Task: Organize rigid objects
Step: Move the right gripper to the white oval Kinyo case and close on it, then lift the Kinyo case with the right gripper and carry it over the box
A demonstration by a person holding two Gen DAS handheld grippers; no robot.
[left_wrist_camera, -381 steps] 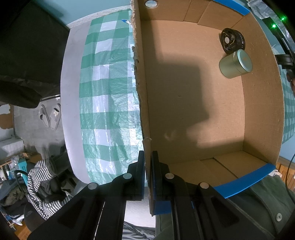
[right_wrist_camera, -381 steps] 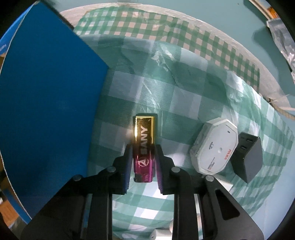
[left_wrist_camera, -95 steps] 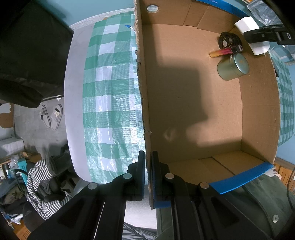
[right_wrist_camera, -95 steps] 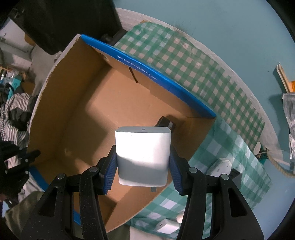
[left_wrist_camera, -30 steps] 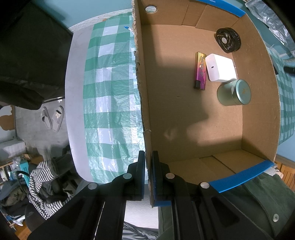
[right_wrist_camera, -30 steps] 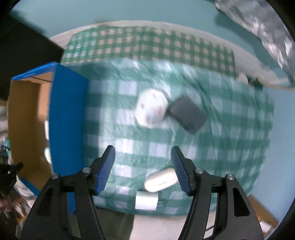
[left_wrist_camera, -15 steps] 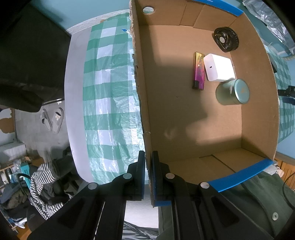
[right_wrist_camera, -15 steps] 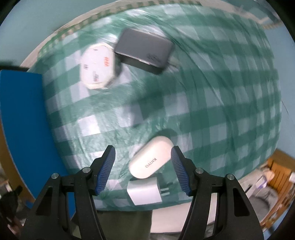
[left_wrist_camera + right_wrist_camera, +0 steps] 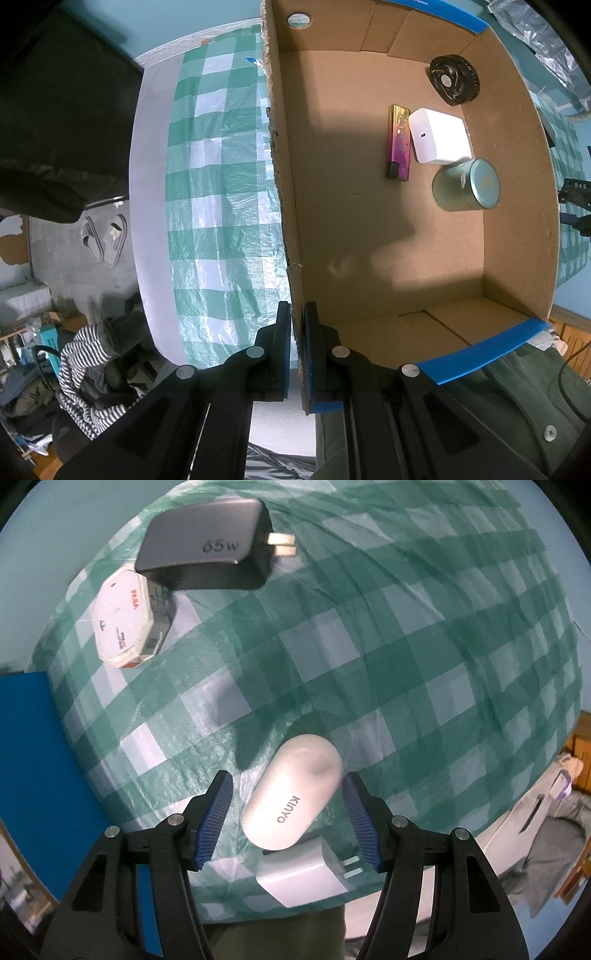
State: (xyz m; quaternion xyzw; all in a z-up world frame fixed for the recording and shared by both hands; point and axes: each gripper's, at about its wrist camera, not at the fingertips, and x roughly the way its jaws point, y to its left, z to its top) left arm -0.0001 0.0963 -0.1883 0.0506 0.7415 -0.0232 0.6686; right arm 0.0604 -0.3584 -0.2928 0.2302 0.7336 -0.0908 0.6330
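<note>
My left gripper (image 9: pixel 297 347) is shut on the near left wall of the cardboard box (image 9: pixel 286 206). Inside the box lie a pink-and-gold lighter (image 9: pixel 399 142), a white charger block (image 9: pixel 439 134), a green round tin (image 9: pixel 467 184) and a black round fan (image 9: pixel 453 80). My right gripper (image 9: pixel 288 821) is open, its fingers on either side of a white oval KINYO case (image 9: pixel 291 803) on the green checked cloth. A small white plug adapter (image 9: pixel 306 873) lies just below the case.
A black 65w charger (image 9: pixel 207 550) and a white octagonal box (image 9: pixel 123 616) lie at the far left of the cloth. The box's blue outer wall (image 9: pixel 33 768) stands at the left. The table edge (image 9: pixel 388 878) is close behind the adapter.
My right gripper has dropped lower over the cloth, and the KINYO case now sits between its open fingers. The left gripper and box have stayed still.
</note>
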